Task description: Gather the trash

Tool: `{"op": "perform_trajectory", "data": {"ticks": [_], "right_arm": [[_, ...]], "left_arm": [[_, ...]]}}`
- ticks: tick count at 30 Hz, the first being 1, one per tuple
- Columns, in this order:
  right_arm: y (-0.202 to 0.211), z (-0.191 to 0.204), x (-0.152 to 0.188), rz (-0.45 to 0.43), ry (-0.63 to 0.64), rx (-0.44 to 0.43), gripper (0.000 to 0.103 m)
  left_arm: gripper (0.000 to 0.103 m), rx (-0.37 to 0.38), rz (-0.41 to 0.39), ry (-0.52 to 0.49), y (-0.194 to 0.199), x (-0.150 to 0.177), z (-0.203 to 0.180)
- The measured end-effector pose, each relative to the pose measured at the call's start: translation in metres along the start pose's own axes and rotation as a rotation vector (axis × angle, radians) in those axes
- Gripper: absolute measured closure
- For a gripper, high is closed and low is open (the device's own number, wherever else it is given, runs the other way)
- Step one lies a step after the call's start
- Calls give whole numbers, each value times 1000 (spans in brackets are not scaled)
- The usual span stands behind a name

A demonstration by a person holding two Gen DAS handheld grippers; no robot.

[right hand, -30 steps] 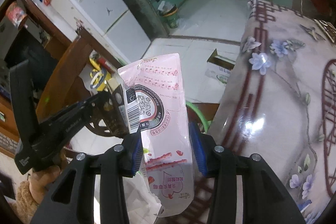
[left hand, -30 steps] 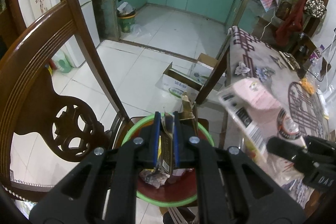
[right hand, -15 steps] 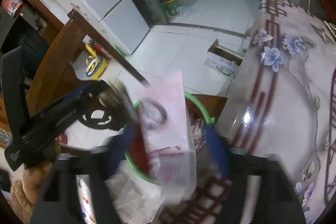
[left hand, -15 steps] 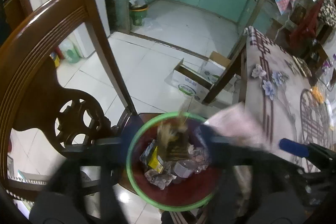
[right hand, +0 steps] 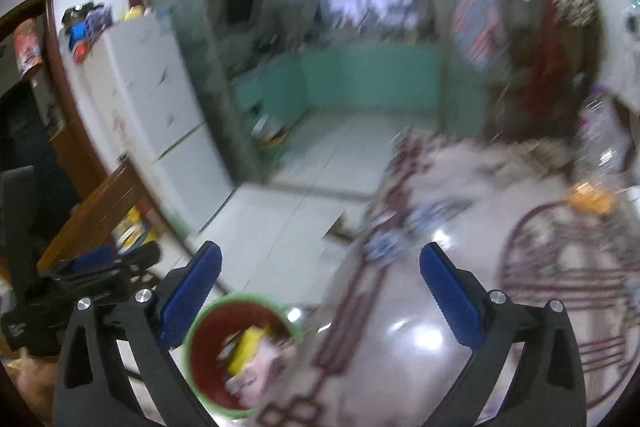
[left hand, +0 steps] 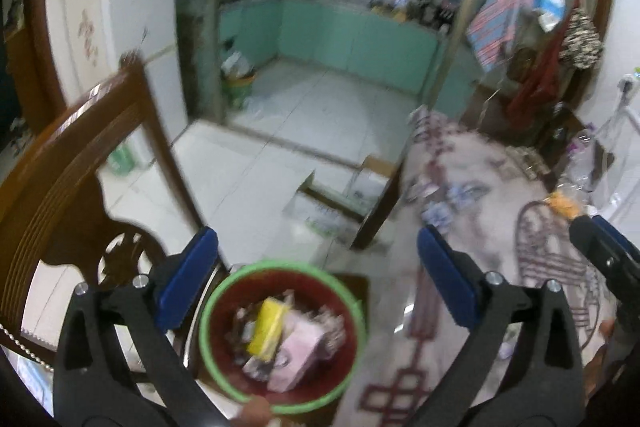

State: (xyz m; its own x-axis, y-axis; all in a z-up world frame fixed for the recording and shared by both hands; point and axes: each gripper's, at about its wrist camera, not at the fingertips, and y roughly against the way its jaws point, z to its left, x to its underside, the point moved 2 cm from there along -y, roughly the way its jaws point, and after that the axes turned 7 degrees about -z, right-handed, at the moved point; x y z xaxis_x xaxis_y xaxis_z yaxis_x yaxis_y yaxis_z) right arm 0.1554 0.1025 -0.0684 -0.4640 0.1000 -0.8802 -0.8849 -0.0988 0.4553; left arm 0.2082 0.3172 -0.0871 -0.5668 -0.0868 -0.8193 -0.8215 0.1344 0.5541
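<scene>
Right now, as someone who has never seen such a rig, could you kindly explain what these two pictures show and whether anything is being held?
There is no robot here: a person carries one pair of hand-held tongs in each hand, and each pair has a wide-angle camera looking forward along its two blue-padded fingers. One picture comes from the left tongs, the other from the right tongs. Both pairs are opening, with nothing between their fingers. Below them sits a red bin with a green rim, which already holds a pink packet, a yellow wrapper and other scraps. To the right is a table with a flowered cloth; to the left, a carved wooden chair. Both pictures are blurred.
</scene>
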Motion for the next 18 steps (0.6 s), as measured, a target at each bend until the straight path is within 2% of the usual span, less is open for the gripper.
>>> {"op": "perform_trajectory", "data": {"ticks": [2, 4, 7, 9, 10, 15, 18], "right_arm": [[30, -18, -3, -119, 37, 105, 7], [47, -33, -5, -181, 59, 155, 7], [68, -65, 0, -177, 76, 247, 7], [85, -83, 8, -217, 80, 307, 7], [98, -97, 12, -244, 72, 322, 7], [126, -153, 17, -175, 16, 298, 7], [139, -183, 21, -154, 22, 288, 7]], "left_arm": [[5, 4, -85, -57, 18, -5, -30], [5, 0, -122, -102, 32, -6, -54], [5, -29, -152, -106, 49, -5, -92], [5, -53, -181, -112, 60, -2, -114], [5, -63, -192, -111, 67, 2, -128], [5, 3, -155, -76, 84, 20, -176], [5, -2, -136, -76, 94, 35, -203]]}}
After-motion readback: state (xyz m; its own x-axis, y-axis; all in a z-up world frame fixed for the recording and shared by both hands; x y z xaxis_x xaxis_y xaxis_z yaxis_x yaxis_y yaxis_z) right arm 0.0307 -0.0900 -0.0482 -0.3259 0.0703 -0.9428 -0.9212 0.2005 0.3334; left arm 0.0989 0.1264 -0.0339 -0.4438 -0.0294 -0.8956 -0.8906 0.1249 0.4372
